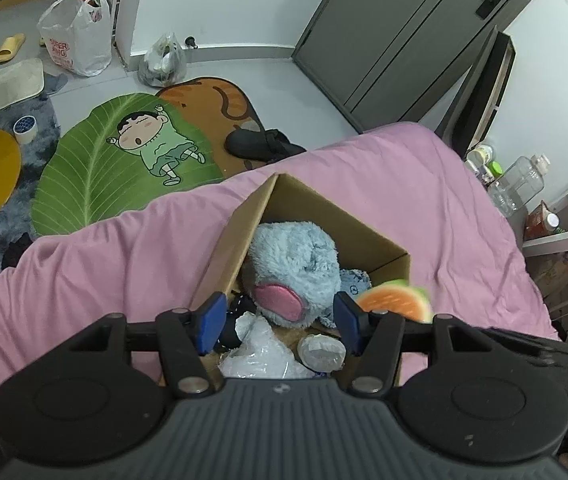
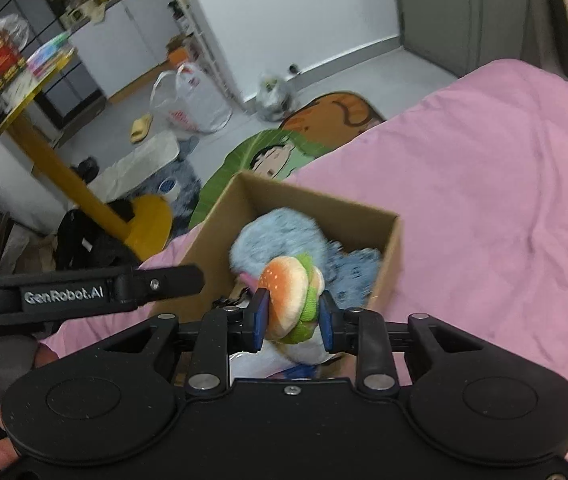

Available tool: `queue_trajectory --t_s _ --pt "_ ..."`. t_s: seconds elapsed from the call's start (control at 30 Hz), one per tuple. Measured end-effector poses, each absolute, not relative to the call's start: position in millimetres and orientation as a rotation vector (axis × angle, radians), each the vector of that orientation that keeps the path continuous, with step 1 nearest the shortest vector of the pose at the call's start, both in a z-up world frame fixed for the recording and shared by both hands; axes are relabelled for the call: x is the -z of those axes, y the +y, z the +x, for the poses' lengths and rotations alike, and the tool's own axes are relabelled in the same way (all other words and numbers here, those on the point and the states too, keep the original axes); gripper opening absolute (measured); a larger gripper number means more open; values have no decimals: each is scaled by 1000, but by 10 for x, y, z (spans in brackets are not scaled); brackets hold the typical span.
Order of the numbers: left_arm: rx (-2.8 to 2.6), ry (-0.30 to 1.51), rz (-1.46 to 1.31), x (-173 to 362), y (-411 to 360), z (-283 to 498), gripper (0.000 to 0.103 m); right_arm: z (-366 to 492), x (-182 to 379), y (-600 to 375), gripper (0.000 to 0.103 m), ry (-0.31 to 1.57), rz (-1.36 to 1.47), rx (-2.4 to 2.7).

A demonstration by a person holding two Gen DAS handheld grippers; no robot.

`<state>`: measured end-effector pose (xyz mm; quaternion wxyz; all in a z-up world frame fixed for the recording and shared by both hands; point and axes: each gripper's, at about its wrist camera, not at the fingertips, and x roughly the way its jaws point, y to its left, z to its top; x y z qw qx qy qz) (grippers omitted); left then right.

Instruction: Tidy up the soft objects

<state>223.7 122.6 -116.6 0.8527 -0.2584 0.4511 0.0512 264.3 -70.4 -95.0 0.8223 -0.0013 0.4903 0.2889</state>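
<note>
1. One cardboard box (image 1: 367, 240) stands open on the pink bed (image 1: 84, 264), its near end under both grippers
2. Inside the box lie two blue plush toys: one large fluffy one with a pink ear (image 1: 295, 264) and one smaller, darker blue one (image 1: 353, 280) against the far right wall
3. Also in the box are one crumpled clear plastic wrap (image 1: 260, 348) and one small round white-wrapped item (image 1: 321, 354), both at the near end
4. One plush hamburger (image 2: 291, 300) hangs over the box, turned on its side, between the blue pads of the right gripper (image 2: 292, 322); its fingers are clamped on it from either side
5. The left gripper (image 1: 278, 320) hovers over the near end of the box with its two fingers apart and nothing between them
6. On the floor beyond the bed lie two cartoon rugs, one leaf-shaped green (image 1: 124, 156) and one orange (image 1: 220, 100), plus one yellow slipper (image 1: 10, 48) and two plastic bags, one white (image 1: 76, 36) and one clear (image 1: 164, 62)
</note>
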Motion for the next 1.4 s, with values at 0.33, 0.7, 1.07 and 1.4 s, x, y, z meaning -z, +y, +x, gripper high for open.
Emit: queue_trajectory --t_s 0.33,0.7,1.07,1.4 --pt "-121 907 -533 934 1342 1990 59 2568 755 -720 47 996 13 -577" --pt "-108 886 -463 692 1286 1714 81 2222 647 -973 53 953 93 -519" --pt "-102 878 -376 506 1127 1470 88 1846 438 -1196 81 872 192 -435" --pt "-144 853 -328 312 1029 1239 95 1559 224 -1362 98 814 191 -426"
